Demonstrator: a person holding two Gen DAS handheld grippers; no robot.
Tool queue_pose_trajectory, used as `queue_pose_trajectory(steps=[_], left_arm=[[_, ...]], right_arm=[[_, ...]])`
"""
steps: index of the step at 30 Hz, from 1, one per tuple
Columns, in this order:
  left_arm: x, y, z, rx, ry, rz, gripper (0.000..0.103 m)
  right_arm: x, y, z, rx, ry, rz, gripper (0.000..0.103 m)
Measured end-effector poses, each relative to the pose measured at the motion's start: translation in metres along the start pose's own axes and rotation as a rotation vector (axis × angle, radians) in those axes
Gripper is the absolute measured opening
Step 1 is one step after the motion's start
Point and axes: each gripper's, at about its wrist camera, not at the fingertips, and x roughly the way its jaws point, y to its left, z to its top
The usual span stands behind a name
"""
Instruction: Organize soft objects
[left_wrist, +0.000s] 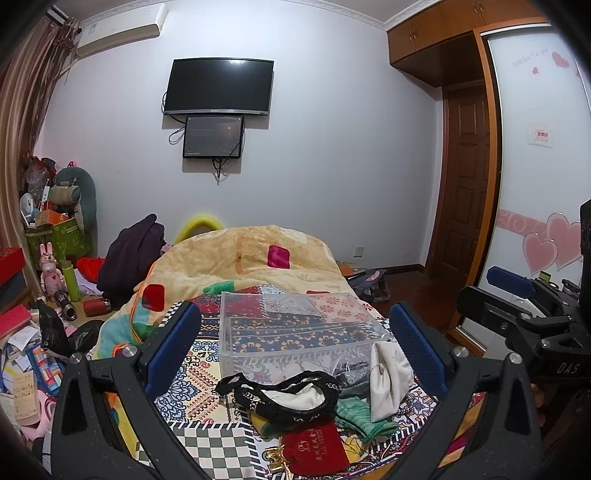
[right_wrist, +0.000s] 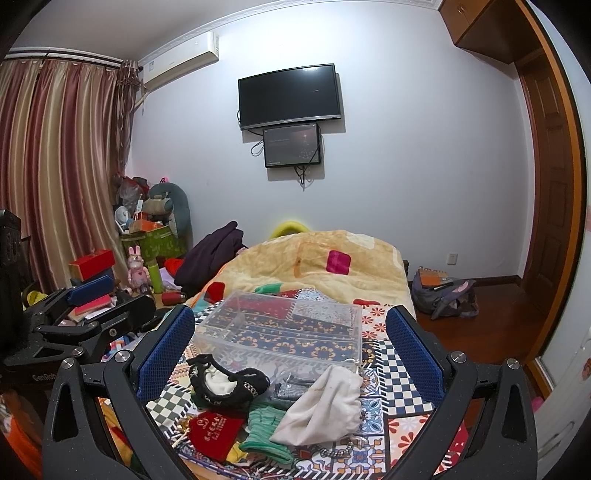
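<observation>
Heaped on patterned patchwork bedspread (right_wrist: 399, 373): black lace-trimmed pouch (right_wrist: 225, 384) left, white drawstring cloth bag (right_wrist: 325, 406) right, red velvet pouch (right_wrist: 214, 430) nearest. Behind, clear plastic box (right_wrist: 284, 332).

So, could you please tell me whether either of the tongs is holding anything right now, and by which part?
Nothing is held. The left tongs and right tongs both stand open above the pile of soft items, touching none.

"DAS" is printed on the right gripper (left_wrist: 524, 299); "GenRob", cut off, on the left gripper (right_wrist: 92, 295).
</observation>
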Motion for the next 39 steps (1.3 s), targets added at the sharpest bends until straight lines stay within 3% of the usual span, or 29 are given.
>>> queue_pose_trajectory(steps=[22,30,32,34,39], left_arm=[[0.003,0.000,-0.003,0.001,0.007,-0.005,0.103],[0.035,0.008,-0.022,-0.015,0.115,-0.034,0.102],[0.045,0.009,-0.030,-0.016,0.150,-0.036,0.094],[0.056,0.010,-0.039,-0.008,0.197,-0.037,0.085],[0.079,0.017,-0.061,-0.027,0.285,-0.042,0.084]], right_arm=[[0.001,0.000,-0.001,0.004,0.015,0.006,0.103],[0.022,-0.013,-0.014,0.041,0.113,0.003,0.103],[0.030,-0.018,-0.020,0.052,0.145,0.003,0.103],[0.037,-0.023,-0.026,0.067,0.178,0.000,0.097],[0.057,-0.038,-0.043,0.105,0.288,-0.010,0.081]])
